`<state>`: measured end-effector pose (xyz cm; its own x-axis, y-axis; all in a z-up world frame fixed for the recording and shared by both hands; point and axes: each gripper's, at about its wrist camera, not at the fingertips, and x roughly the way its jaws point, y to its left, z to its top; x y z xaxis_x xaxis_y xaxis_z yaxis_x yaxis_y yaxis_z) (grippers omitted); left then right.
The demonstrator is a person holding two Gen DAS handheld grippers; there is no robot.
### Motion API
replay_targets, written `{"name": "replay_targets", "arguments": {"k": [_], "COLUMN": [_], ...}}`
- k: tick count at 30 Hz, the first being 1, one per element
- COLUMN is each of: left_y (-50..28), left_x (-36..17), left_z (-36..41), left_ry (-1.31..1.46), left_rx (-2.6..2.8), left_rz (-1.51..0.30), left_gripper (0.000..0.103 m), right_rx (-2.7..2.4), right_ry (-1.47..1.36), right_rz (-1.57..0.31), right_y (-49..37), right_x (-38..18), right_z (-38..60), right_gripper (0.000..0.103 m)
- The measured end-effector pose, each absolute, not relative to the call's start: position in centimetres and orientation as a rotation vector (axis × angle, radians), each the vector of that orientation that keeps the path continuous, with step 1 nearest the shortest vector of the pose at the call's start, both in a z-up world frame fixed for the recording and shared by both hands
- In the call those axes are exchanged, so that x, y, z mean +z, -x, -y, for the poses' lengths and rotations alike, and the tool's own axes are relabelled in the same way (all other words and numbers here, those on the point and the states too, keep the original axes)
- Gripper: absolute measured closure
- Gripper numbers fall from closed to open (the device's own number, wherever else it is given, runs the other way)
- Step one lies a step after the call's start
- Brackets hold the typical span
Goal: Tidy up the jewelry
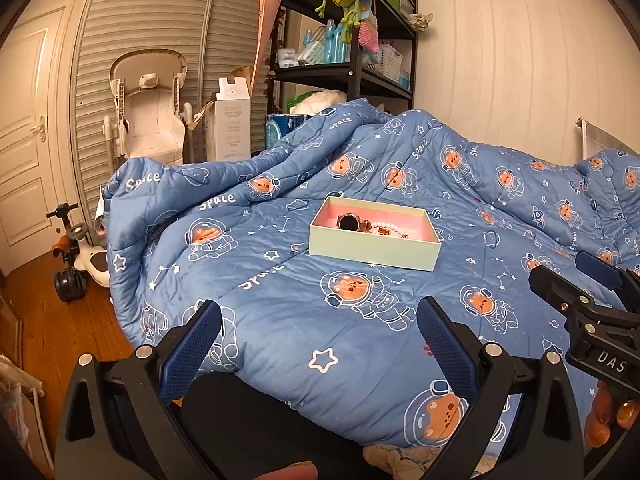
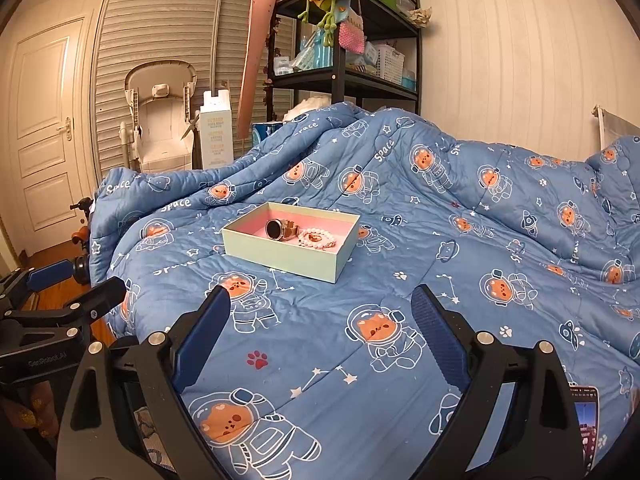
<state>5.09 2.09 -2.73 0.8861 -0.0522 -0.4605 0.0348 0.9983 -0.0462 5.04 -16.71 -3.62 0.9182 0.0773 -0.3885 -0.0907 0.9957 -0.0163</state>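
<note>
Rose-gold metal marks the watch (image 2: 282,229), which lies on the pink floor of the open box (image 2: 280,258), toward the box's left half, its round dark dial tilted up and its band trailing toward the box's middle. Just beside the watch, toward the box's right half, rests a pale bead bracelet (image 2: 317,236) with a small pendant piece inside its loop; whether the two touch cannot be told. The box, mint green outside, sits on the blue bear-print quilt (image 2: 440,240) of the bed, its long axis running from the near left to the far right in both wrist views.

From the box, both claws lie toward the bed's near edge, well apart from it and above the quilt. The right claw (image 2: 320,332) is spread wide with nothing between its blue pads; the box lies ahead of it and somewhat to its left. The left claw (image 1: 318,340) is likewise spread and empty; the box lies ahead of it and slightly to its right. Neither claw is clearly nearer; the watch sits on the side of the box toward the left claw, the bracelet toward the right. All jewelry in view is already inside the box, so the coming move probably turns on a forward reach over the near long wall.
</note>
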Motion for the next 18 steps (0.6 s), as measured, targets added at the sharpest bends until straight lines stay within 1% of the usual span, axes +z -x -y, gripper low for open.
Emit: {"name": "replay_targets", "arguments": {"k": [18], "left_y": [-5.12], "left_x": [-2.67], "left_z": [-2.08], "left_ry": [0.030], "left_rx": [-0.033], "left_rz": [-0.482], "left_gripper": [0.007], "right_rx": [0.092], "right_ry": [0.037], "right_rz": [-0.399], "right_y": [-4.90], "right_x": [-3.75], "right_z": [16.51], "right_gripper": [0.012]}}
